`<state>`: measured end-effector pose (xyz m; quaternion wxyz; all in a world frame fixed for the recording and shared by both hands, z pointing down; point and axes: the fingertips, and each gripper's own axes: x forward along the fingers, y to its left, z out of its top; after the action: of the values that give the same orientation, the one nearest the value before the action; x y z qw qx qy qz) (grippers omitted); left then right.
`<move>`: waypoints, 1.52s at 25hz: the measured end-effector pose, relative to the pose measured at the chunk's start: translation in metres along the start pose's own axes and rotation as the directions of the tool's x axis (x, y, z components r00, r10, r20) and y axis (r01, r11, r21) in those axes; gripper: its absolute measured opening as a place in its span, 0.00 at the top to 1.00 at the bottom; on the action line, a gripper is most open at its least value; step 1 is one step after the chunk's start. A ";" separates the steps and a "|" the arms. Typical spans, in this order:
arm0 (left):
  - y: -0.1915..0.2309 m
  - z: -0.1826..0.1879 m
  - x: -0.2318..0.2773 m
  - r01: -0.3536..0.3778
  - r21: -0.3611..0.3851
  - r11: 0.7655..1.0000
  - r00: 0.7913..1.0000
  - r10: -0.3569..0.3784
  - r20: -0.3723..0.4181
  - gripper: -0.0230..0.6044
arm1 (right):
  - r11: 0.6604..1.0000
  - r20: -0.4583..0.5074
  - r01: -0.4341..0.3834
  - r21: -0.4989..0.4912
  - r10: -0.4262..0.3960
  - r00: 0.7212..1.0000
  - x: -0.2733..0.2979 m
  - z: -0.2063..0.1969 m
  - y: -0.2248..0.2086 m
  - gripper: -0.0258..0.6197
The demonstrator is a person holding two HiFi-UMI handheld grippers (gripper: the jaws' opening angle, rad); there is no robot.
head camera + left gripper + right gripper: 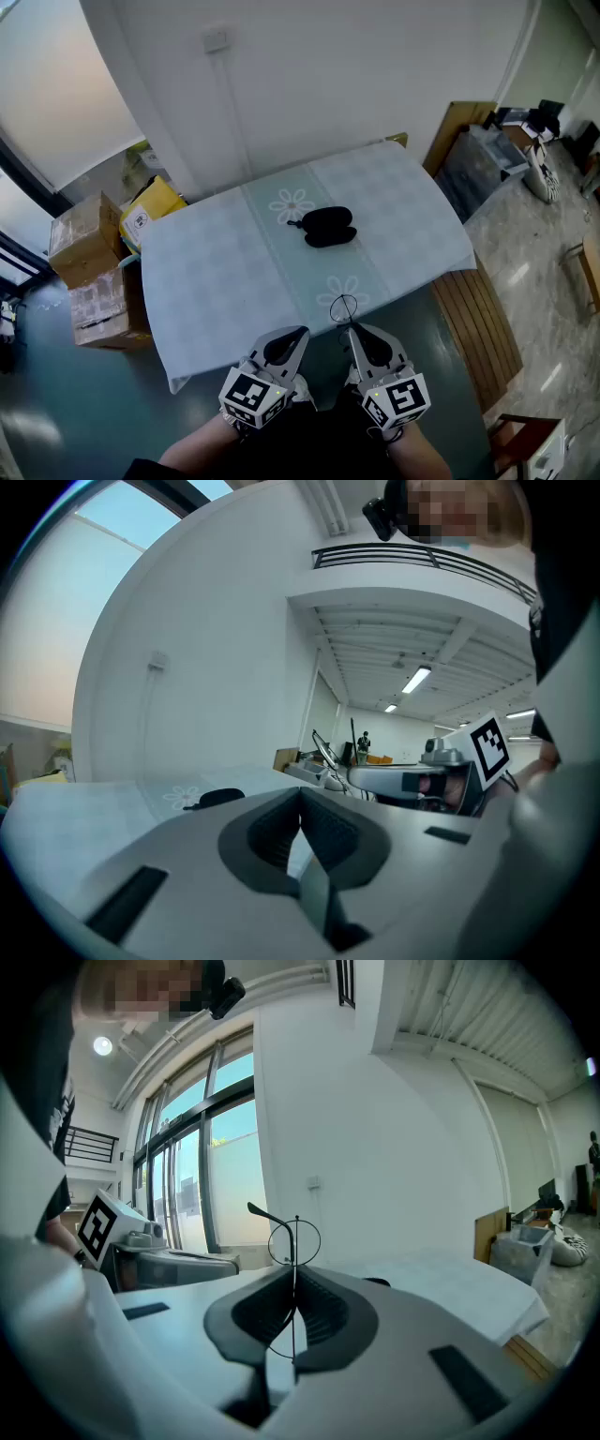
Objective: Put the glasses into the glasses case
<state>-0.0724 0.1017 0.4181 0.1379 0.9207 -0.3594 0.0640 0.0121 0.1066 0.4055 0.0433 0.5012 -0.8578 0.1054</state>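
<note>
The glasses (295, 1241) are being held in the right gripper (294, 1277), just off the near edge of the table. It's a thin wire frame, and the jaws are squeezing down on it edge-on, so one round lens and a temple arm are poking up past the tips. The left gripper (301, 797) isn't carrying anything. Its jaw tips are pressing together with nothing between them, and it's hanging right beside the right one.

The glasses case (328, 226) is lying out near the middle of the table (216, 272), black and well apart from both grippers. I can't tell whether it's open or shut.

The head view is giving the whole layout, but the glasses are only showing there as a faint ring. The right gripper view is the one showing the pinch properly, plus tall windows (187, 1176) off to the side. The left gripper view is catching the case as a dark lump, and the right gripper's marker cube (487, 744).

A pale checked cloth with flower prints is covering the table, which is standing against a white wall (356, 75). Cardboard boxes (89, 272) and a yellow box (150, 208) are piling up on the left, and wooden slats (478, 323) are lying on the right.
</note>
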 end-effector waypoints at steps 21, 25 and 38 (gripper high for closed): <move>0.008 0.000 0.000 0.001 -0.002 1.000 1.000 -0.001 -0.004 0.92 | 1.000 0.007 -0.012 0.005 0.012 1.000 0.009 0.002 0.004 0.91; 0.010 0.001 0.001 0.005 -0.002 1.000 1.000 -0.005 -0.008 0.92 | 1.000 0.003 -0.012 0.005 0.012 1.000 0.011 0.003 0.002 0.91; 0.009 0.007 0.037 -0.039 -0.014 0.999 0.999 0.039 -0.005 0.92 | 0.998 -0.004 -0.059 -0.010 0.059 0.998 0.025 0.013 -0.040 0.91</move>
<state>-0.0509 0.0692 0.4219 0.1442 0.9123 -0.3774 0.0665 0.0351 0.0638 0.4027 0.0443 0.4751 -0.8727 0.1034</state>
